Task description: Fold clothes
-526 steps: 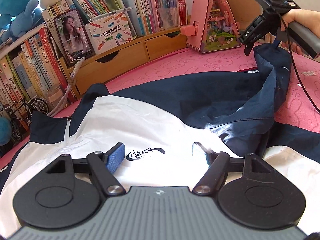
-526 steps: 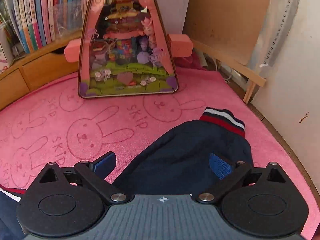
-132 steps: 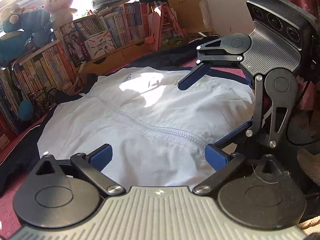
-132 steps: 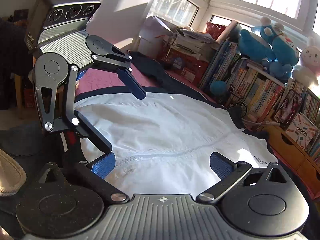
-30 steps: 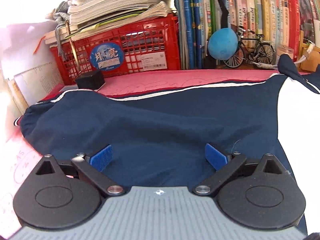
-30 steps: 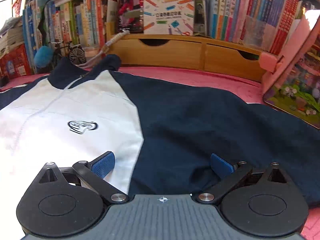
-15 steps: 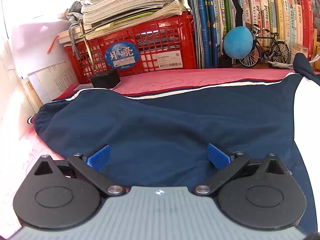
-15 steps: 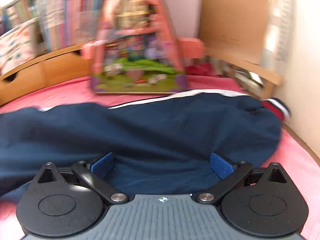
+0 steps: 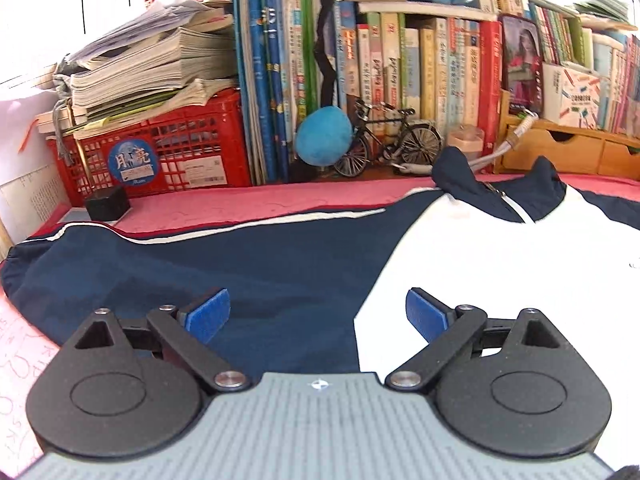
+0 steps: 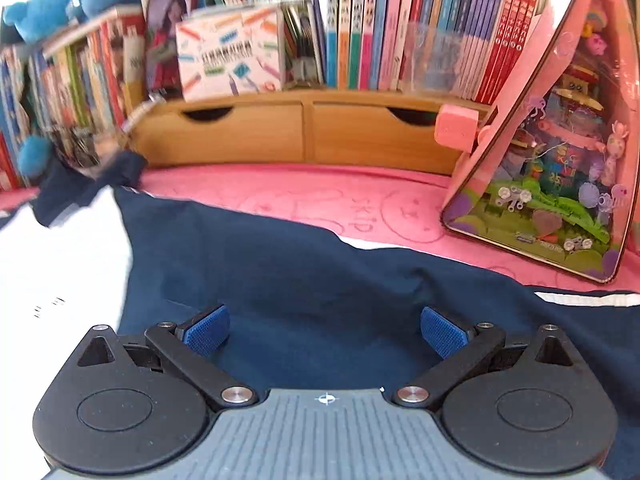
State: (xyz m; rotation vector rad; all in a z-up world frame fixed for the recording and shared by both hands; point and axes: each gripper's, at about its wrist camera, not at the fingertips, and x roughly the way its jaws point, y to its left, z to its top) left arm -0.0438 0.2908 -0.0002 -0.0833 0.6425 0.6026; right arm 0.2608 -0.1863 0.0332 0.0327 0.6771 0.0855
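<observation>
- Jacket (image 9: 500,264) lay spread flat on the pink mat (image 9: 224,204), filling mid-frame in both views; navy sleeve (image 9: 192,256) ran out to the left edge of the left view.
- Left gripper (image 9: 318,314) hung low over the sleeve, jaws spread, holding nothing.
- Right gripper (image 10: 325,330) hung over the other sleeve (image 10: 400,280), jaws likewise apart.
- Judgement: pinch only the sleeve's upper layer near the cuff, then carry it across without dragging the white panel.

We see our right gripper (image 10: 324,326) with its two blue pads (image 10: 208,330) wide apart, low over the dark blue sleeve (image 10: 320,276) of a jacket. The jacket's white front (image 10: 60,264) is at the left. It lies on a pink bunny mat (image 10: 320,196). Behind are wooden drawers (image 10: 304,132), books (image 10: 360,20) and a pink toy house (image 10: 560,152).
</observation>
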